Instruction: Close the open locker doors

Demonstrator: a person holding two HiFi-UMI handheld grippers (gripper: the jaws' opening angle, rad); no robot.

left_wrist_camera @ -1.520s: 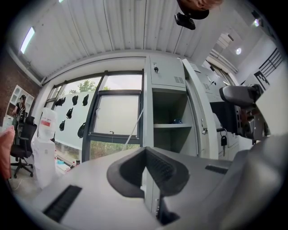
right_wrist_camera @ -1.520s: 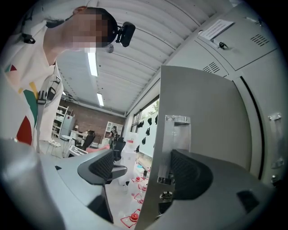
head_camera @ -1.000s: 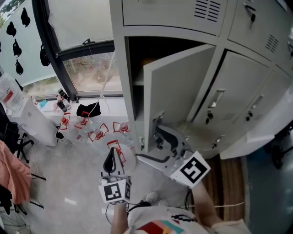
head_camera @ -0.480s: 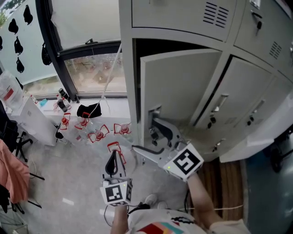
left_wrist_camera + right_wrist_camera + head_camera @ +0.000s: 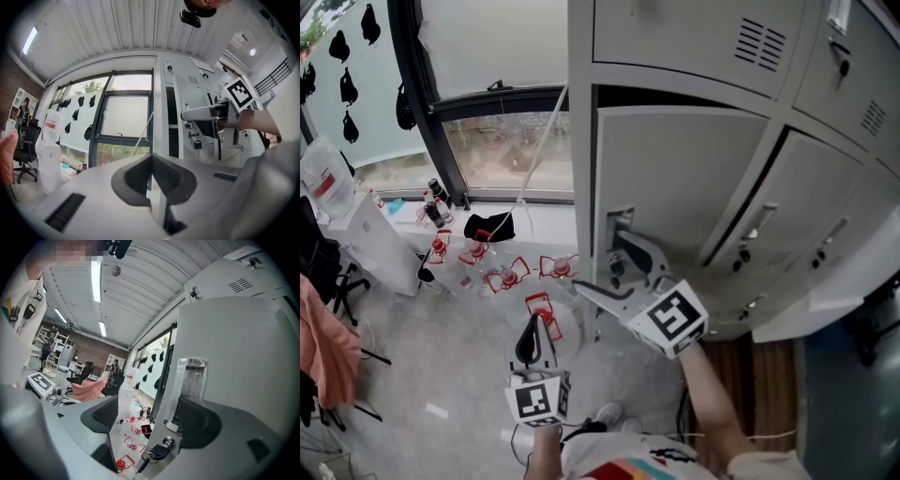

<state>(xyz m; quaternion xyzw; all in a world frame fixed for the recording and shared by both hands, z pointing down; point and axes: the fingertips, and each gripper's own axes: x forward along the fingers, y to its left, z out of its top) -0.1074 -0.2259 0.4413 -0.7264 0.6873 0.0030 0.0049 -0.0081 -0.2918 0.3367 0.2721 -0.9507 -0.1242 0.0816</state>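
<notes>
Door [image 5: 684, 178] now nearly shut, right gripper [image 5: 605, 267] astride edge.

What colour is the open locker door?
Light grey. The door shows best in the head view.

We find the locker door [image 5: 684, 178] in the left column of the locker bank [image 5: 675, 42], our right gripper [image 5: 605, 269] astride its free edge at the handle [image 5: 620, 221] — left gripper [image 5: 534, 330] lower left, above the floor [image 5: 441, 366] before the window [image 5: 506, 141].
</notes>
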